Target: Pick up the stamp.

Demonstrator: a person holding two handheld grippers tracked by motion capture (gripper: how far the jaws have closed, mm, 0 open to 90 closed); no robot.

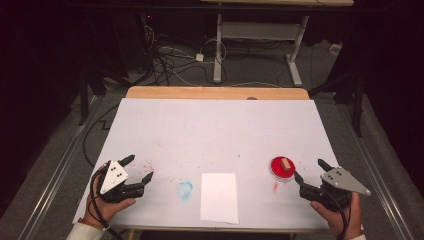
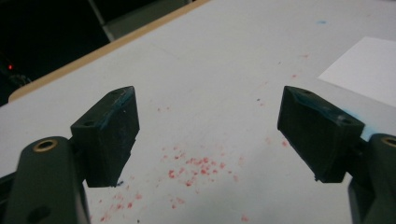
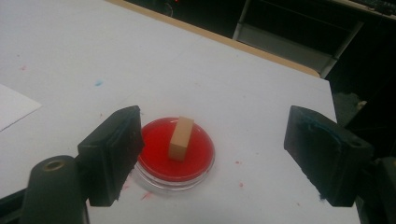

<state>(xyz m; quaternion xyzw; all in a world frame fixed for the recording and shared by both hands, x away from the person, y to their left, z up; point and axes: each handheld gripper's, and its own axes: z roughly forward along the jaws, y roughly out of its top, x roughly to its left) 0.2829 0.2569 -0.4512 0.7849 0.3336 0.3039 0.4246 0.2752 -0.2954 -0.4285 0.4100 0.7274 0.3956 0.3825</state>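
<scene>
Both your tongs are spread: right tongs (image 3: 210, 158) approach the block (image 3: 181, 138) in the red dish (image 3: 154, 163), probably a stamp; next, pinch it.

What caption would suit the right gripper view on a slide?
Open right gripper poised before a small wooden block standing in a red ink dish.

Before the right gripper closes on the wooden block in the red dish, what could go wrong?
The wooden block stands tilted in the shallow red dish, so a jaw may tip it. The right gripper is open but off-centre, and could push the dish. Red liquid might stain the white paper nearby.
</scene>
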